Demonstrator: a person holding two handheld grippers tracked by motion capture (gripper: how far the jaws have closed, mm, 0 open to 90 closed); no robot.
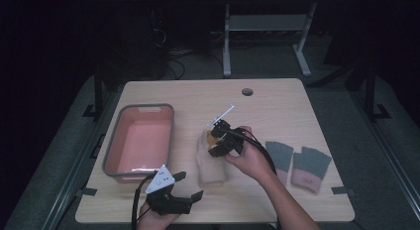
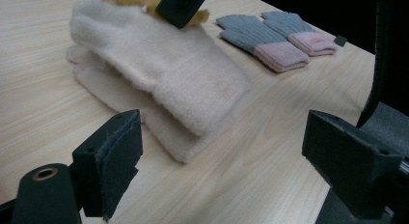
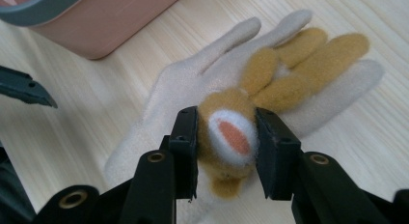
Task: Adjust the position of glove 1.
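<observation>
Two fingers (image 3: 185, 147) of the right gripper (image 3: 226, 151) squeeze the mustard glove (image 3: 270, 84) between them.

The high view looks forward and down from above the person's side, taking in the whole table (image 1: 277, 98). The left gripper view sits low and close over the tabletop, facing the cream glove (image 2: 164, 79). The right gripper view looks down from very near on that same glove (image 3: 193, 84), which all three views share
</observation>
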